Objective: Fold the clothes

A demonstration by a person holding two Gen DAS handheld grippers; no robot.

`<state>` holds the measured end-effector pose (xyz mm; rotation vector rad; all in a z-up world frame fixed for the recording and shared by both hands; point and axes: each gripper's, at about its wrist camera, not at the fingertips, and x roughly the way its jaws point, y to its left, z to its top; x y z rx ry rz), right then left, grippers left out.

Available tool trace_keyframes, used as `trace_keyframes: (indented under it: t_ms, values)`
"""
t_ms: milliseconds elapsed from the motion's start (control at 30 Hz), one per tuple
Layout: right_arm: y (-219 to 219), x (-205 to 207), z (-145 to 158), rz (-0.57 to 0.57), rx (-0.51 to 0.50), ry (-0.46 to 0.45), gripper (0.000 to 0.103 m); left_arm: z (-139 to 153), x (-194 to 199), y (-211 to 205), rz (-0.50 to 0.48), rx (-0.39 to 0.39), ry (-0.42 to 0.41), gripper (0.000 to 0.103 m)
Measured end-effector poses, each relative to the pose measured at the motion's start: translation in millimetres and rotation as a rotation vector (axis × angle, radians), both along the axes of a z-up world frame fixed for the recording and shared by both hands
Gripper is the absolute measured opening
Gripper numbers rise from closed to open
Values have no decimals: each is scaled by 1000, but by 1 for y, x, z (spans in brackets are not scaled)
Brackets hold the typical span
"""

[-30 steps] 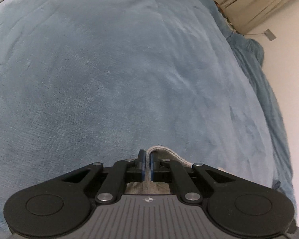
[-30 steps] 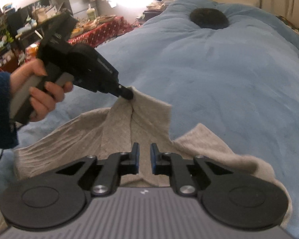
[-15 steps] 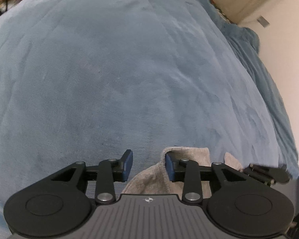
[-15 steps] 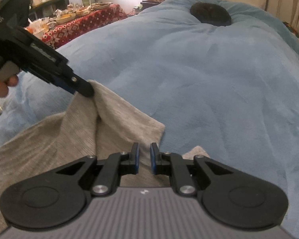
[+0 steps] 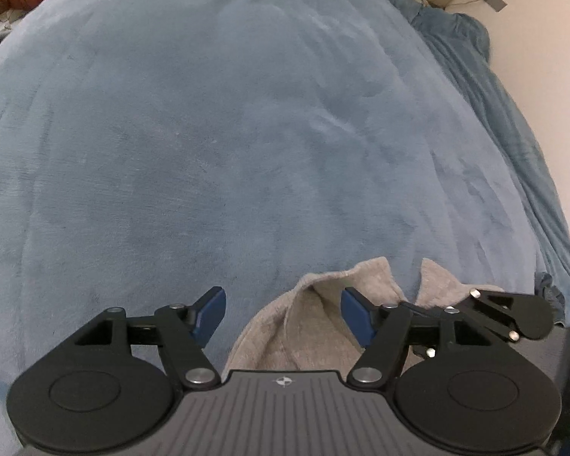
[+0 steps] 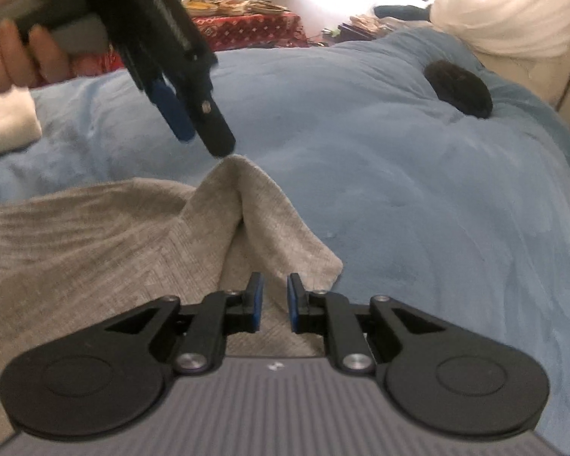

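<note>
A grey knit garment (image 6: 95,243) lies crumpled on the blue blanket (image 6: 399,174), with one fold standing up in a peak (image 6: 239,178). My left gripper (image 6: 203,140), held by a hand (image 6: 15,53), hovers open just above that peak and touches nothing. In the left wrist view its fingers (image 5: 283,304) are spread wide over the garment's edge (image 5: 315,326). My right gripper (image 6: 275,302) is low over the garment's near corner, its pads almost together with grey cloth between them. From the left wrist it appears (image 5: 513,311) beside a raised grey corner (image 5: 437,285).
A black round object (image 6: 459,87) rests on the far part of the blanket. A white pillow (image 6: 513,11) is behind it. A red patterned table (image 6: 247,30) with dishes stands beyond the bed. White cloth (image 6: 7,125) lies at the left. A wall (image 5: 543,38) borders the bed.
My left gripper opened, let go of the garment's fold and rose a little above it. The fold stays peaked. My right gripper kept its narrow grip low on the cloth.
</note>
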<state>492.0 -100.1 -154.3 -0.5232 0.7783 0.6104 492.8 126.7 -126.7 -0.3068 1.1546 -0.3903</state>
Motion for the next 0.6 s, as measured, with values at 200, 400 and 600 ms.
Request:
trace_keyframes:
  t_ms: [200,400,600]
  values:
    - [15,2,-10,87,-110,-52,23,-9,-18,-10,-14,86,-78,60]
    - [11,12,-11,69,-94,-7,3,-33,-14,-3,42,-42,-87,3]
    - [-23,15,24,33,68,82,3,-22,-16,25,12,-286,-63,3]
